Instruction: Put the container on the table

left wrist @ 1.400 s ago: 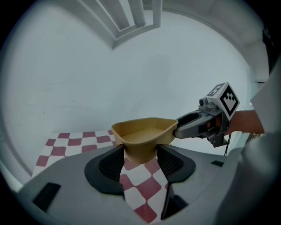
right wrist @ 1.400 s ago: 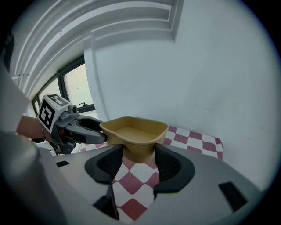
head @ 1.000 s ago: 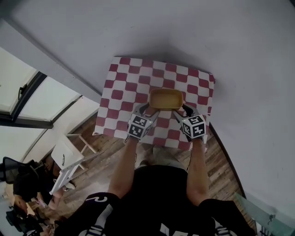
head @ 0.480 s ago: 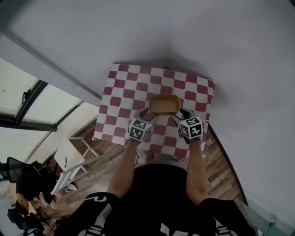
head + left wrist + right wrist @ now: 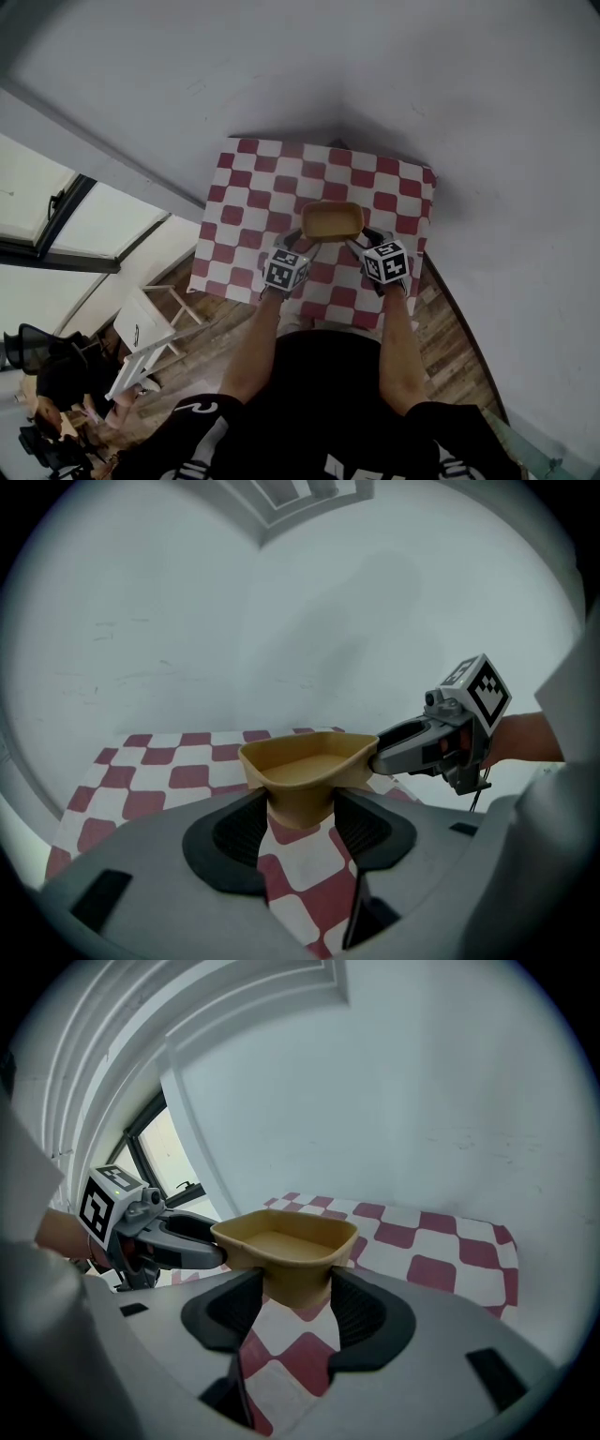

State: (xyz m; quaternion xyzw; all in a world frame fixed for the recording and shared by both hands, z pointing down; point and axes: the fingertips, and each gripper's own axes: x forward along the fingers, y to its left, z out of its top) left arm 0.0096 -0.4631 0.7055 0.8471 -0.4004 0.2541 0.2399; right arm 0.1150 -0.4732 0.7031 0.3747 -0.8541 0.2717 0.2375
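- No legible words, brands or numbers in any view.
- Left hand-held gripper (image 5: 302, 244): its left marker cube (image 5: 286, 270) carries black-and-white square code patterns only, no letters.
- Right hand-held gripper (image 5: 362, 242): its right marker cube (image 5: 386, 262) has the same kind of pattern.
- White print (image 5: 199, 409) on the person's black shirt: partly cut off, unreadable.

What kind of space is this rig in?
Likely a corner of an indoor office or lab: a checkered table set where two white walls meet, a wood plank floor, and a big window at left.
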